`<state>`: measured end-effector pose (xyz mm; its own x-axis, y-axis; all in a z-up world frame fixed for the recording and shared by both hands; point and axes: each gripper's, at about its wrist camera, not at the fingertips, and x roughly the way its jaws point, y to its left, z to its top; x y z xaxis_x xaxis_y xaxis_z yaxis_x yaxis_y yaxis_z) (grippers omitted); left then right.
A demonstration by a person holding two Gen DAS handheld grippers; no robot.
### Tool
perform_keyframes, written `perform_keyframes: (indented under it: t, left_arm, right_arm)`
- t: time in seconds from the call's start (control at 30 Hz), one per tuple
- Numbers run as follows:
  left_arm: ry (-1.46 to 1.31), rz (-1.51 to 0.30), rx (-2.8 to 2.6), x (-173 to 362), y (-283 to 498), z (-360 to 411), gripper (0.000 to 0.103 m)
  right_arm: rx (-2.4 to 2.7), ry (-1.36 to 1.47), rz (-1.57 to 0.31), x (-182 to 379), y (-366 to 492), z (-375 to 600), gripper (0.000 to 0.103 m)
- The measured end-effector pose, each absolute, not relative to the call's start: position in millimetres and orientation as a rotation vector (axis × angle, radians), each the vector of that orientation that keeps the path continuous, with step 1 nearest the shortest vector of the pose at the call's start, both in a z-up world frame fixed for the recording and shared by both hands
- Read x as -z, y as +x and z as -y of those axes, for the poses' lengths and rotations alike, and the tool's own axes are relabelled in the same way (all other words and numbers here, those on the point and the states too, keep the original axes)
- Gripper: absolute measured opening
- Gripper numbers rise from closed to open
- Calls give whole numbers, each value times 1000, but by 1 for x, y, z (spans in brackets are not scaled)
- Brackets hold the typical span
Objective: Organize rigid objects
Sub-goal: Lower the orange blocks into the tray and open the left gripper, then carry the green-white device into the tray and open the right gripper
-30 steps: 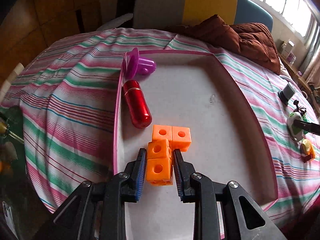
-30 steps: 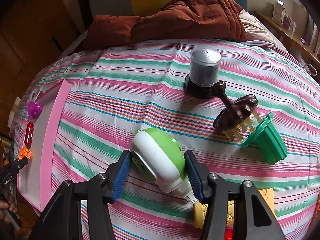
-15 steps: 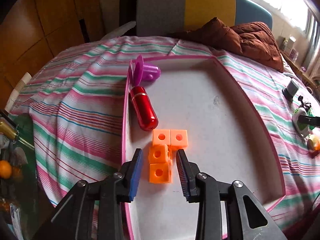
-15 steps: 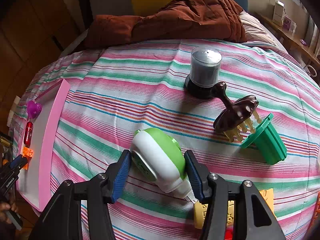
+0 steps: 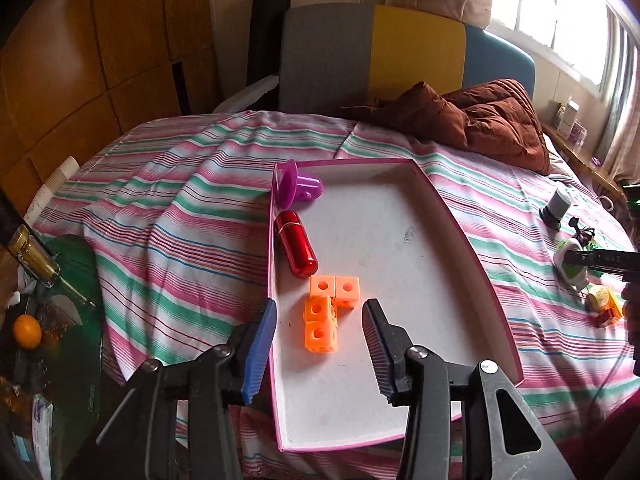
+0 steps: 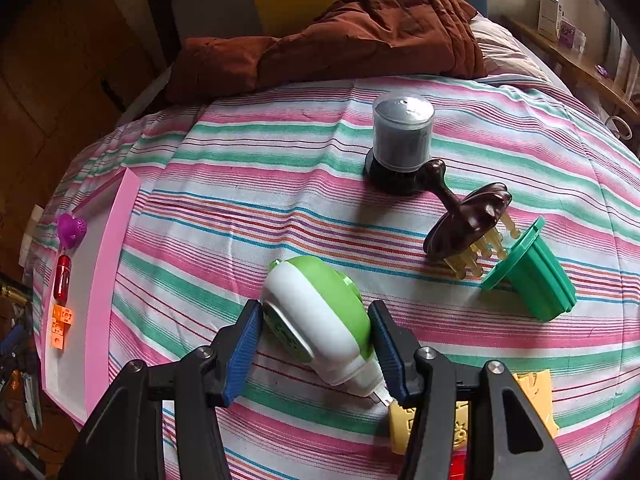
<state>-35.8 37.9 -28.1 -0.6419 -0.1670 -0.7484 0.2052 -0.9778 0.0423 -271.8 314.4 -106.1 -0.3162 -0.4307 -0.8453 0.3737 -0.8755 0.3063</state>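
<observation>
Now: two steps overlap. Left tongs (image 5: 318, 334) are opening above the pink-rimmed tray (image 5: 472, 256), blue pads well clear of the orange linked cubes (image 5: 326, 312) on both sides. Nothing is held between the jaws. Cubes lie on the tray floor near its left wall, just beside the red capsule (image 5: 298, 246); the purple heart piece (image 5: 296, 186) leans at the far left corner. Judgement: placement of the cubes is done, and this hand is free.

Right tongs (image 6: 316, 344) bracket the green-and-white plug-in device (image 6: 320, 316), which lies on the striped bedspread (image 6: 248, 184), a bed rather than a tabletop. Left pad sits against the white casing, right pad against the green side. Contact looks real, so I read this as a grip, though the device is not yet lifted off the cloth.

Not yet sorted, on the bedspread: grey-capped container (image 6: 402, 136), brown scalp brush (image 6: 468, 220) just beside it, green cup (image 6: 532, 276) on its side touching the brush bristles, and a yellow piece (image 6: 404, 420) under the right tongs.

Next move, as I judge it: lift the device straight up to clear the yellow piece at its plug end, carry it across to the tray, and set it in the open right half, away from the cubes. Rounded casing may slip, so hold firm.
</observation>
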Motion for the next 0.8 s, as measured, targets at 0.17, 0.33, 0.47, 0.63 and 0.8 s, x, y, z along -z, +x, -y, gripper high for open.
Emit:
perform_keyframes:
  t: [0.17, 0.33, 0.47, 0.63, 0.8]
  left_arm:
    - [1216, -85, 2676, 28, -32, -38, 46]
    - [1224, -103, 2679, 31, -27, -36, 46]
    - [1228, -122, 2680, 33, -25, -33, 46]
    - [1221, -135, 2683, 33, -21, -30, 46]
    - [1213, -148, 2684, 33, -18, -27, 46]
  right_arm:
    - [2226, 1453, 98, 107, -270, -314, 55]
    - [2248, 1466, 138, 106, -266, -313, 55]
    - [2242, 1471, 183, 105, -259, -309, 55]
    - [2229, 1482, 261, 104, -252, -304, 55]
    - [2210, 1488, 370, 104, -244, -305, 55]
